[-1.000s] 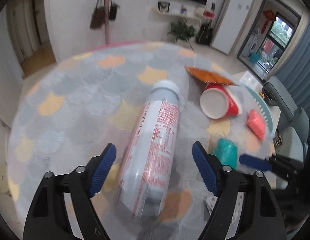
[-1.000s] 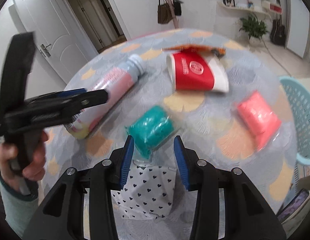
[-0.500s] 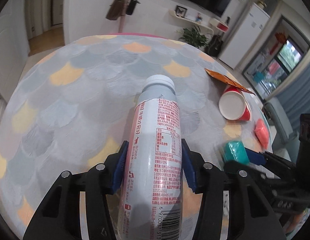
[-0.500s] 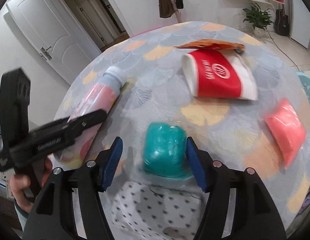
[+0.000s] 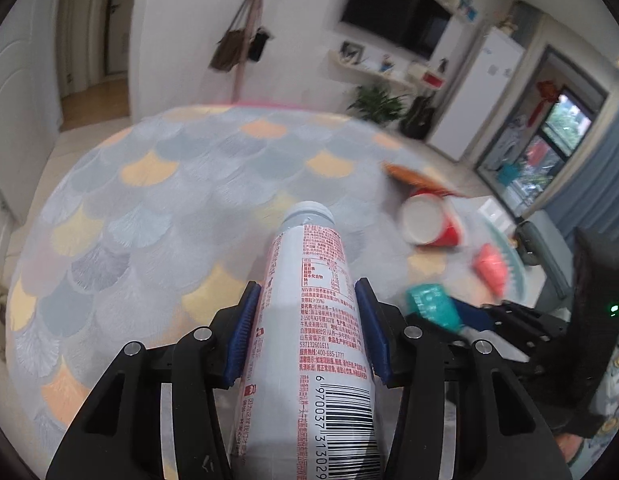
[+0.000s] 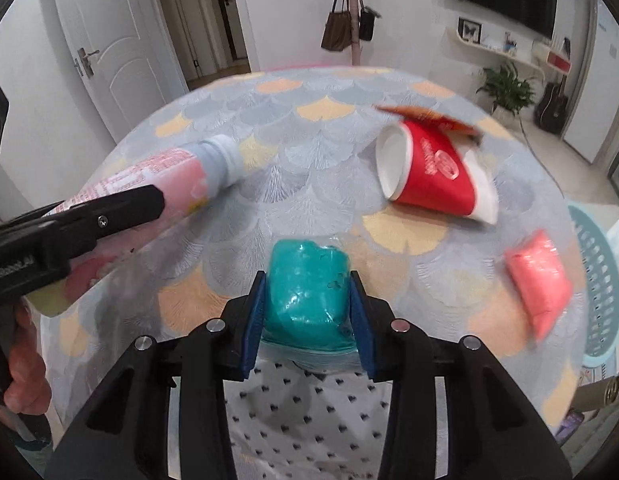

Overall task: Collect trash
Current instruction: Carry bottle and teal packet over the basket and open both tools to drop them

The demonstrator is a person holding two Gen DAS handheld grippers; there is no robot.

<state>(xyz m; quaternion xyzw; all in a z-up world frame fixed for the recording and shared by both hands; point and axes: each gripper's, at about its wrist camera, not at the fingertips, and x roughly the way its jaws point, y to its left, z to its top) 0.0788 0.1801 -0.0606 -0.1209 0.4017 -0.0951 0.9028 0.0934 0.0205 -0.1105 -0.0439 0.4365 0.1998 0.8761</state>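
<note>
A white bottle [image 5: 309, 320] with red print and a barcode lies lengthwise between blue pads, its capped neck pointing away. A teal plastic packet [image 6: 307, 292] — crinkled and glossy — sits pinched between another pair of blue pads, over a heart-dotted white bag [image 6: 309, 420]. Farther off, a red paper cup [image 6: 433, 176] lies on its side, open mouth leftward, touching a flat orange wrapper [image 6: 429, 116]. A pink packet [image 6: 537, 280] lies well apart, to the right.

Round table [image 6: 329, 92] wearing scallop-pattern cloth; 2 bags [image 6: 347, 26] hanging on far coat stand; potted plant [image 6: 505, 86] sitting far right; TV [image 5: 393, 20] hanging on far wall.
</note>
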